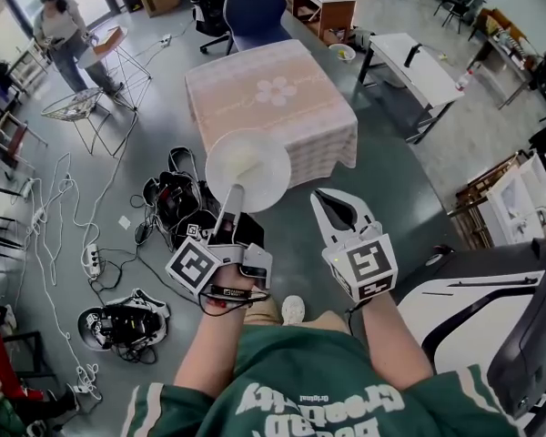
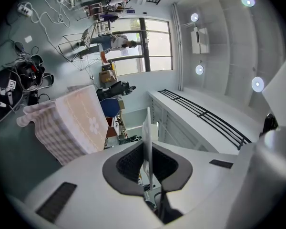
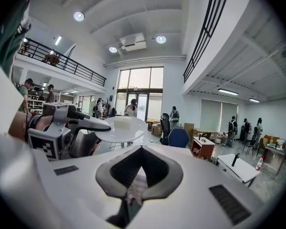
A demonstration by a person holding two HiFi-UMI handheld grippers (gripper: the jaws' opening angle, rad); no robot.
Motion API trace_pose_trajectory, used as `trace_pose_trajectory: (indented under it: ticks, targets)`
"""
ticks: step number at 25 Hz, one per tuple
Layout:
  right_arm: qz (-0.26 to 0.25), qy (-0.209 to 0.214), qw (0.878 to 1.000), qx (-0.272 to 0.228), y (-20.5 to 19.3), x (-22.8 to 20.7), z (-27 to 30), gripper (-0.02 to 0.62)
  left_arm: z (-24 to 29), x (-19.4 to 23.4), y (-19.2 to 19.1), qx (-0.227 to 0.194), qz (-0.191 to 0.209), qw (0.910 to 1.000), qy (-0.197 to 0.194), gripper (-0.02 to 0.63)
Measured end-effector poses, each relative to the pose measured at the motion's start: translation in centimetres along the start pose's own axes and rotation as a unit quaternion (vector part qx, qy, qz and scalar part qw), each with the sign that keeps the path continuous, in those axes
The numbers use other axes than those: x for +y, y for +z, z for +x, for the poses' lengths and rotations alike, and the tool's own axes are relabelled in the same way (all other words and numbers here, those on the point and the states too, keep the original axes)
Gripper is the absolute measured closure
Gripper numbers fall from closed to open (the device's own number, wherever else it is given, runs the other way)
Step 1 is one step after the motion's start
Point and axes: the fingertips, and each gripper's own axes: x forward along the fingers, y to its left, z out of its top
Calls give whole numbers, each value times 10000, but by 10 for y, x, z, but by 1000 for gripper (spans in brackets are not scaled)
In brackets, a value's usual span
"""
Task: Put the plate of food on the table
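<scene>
A round white plate (image 1: 247, 169) with a pale block of food (image 1: 241, 161) on it hangs level over the floor. My left gripper (image 1: 232, 195) is shut on its near rim. In the left gripper view the plate (image 2: 147, 137) stands edge-on between the pads. The table (image 1: 300, 121), under a pink checked cloth with a flower print, stands ahead of the plate, apart from it. My right gripper (image 1: 326, 198) is to the right of the plate, shut and empty. The right gripper view shows the plate (image 3: 121, 128) and the left gripper (image 3: 62, 128) off to its left.
Bags and cables (image 1: 177, 203) lie on the floor left of the plate. A blue chair (image 1: 255, 12) stands behind the table, with a white desk (image 1: 419, 66) at the right. A wire stool (image 1: 82, 107) and a person (image 1: 64, 25) are at the far left.
</scene>
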Motion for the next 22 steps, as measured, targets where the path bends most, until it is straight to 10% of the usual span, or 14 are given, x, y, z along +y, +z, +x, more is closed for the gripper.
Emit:
trace_pose_trajectory:
  ticks: [22]
  targets:
    - [-122, -46, 9998, -154, 14, -44, 92, 581, 99, 35, 61, -44, 30, 9999, -97, 580]
